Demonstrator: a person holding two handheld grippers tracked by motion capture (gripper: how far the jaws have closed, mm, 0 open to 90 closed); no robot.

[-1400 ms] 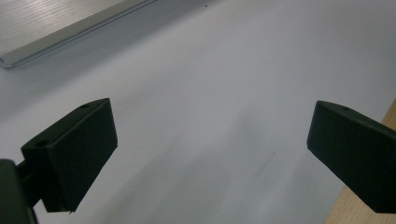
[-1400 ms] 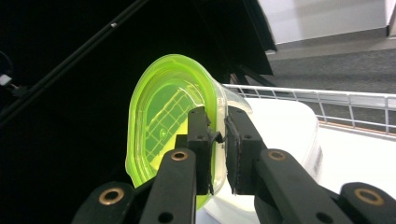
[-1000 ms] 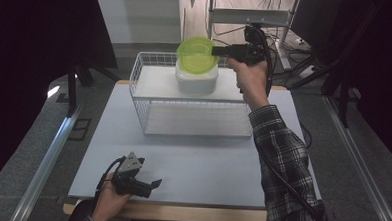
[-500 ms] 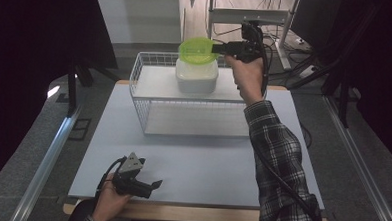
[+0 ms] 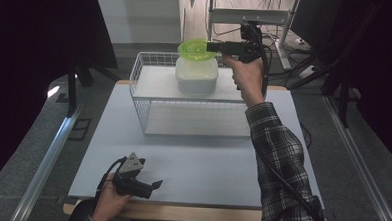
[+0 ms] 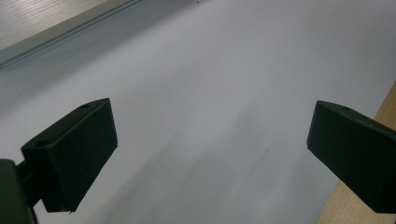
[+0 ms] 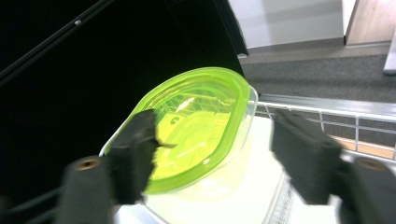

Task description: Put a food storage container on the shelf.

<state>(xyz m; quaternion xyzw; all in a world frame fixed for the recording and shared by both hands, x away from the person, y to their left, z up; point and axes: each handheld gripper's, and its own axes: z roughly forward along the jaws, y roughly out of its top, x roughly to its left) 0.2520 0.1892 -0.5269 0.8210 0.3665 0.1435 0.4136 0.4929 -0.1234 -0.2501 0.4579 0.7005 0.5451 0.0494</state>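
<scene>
At the upper centre of the high view, the right gripper [image 5: 218, 45] is reaching over the white wire basket [image 5: 148, 116], where a green lid [image 5: 196, 49] is sitting tilted on a translucent container [image 5: 196, 76] inside the basket. In the right gripper view its jaws are standing apart, one jaw at the lid's rim (contact cannot be confirmed, the frame being blurred). At lower left, the left gripper [image 5: 150, 187] is resting released, jaws spread wide over the white table [image 5: 206, 166].

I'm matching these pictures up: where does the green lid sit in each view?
High view: green lid at top centre, atop the clear container in the wire basket.
Left gripper view: not in it.
Right gripper view: green lid at centre.
Shared landmark: the wire basket.
</scene>
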